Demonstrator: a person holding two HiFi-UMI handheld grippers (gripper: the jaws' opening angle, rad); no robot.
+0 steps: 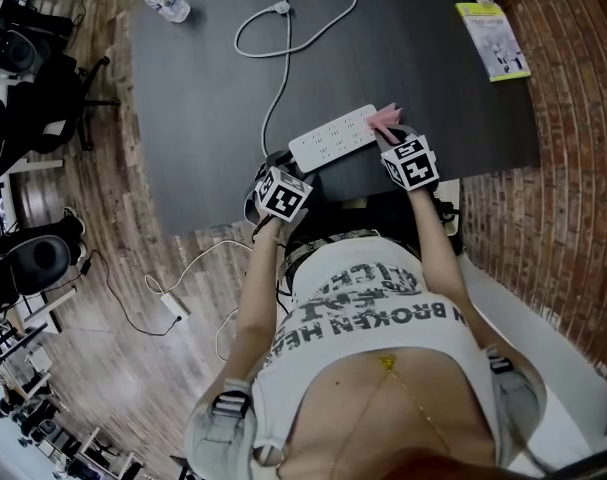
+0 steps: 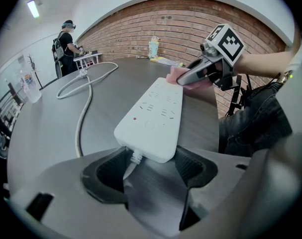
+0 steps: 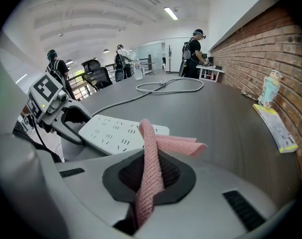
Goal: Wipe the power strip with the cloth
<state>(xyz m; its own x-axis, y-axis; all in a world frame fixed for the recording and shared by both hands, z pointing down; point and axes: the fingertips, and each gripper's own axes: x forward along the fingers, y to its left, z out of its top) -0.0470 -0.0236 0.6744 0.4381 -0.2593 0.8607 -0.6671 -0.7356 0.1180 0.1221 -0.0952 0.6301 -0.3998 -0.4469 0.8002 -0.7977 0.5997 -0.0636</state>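
Pink cloth [image 3: 150, 148] sits pinched in the right gripper [image 2: 186, 78], its free fold at the far end of the white power strip [image 2: 153, 118] on the worktop [image 1: 203, 88] — left gripper [image 2: 148, 166] clamps the cord end; wiping seems barely begun, nearly the whole face left

White, pink and grey on my feed.
The white plastic power strip [image 2: 151, 116] has one small red dot and thin dark slot marks. The pink waffle-knit cloth [image 3: 151, 153] shows a fine diamond weave. My left gripper [image 2: 151, 167] and right gripper [image 3: 151, 176] are pale grey with black pads and black-and-white checked cubes. The flat-topped table [image 1: 213, 88] is dark grey.
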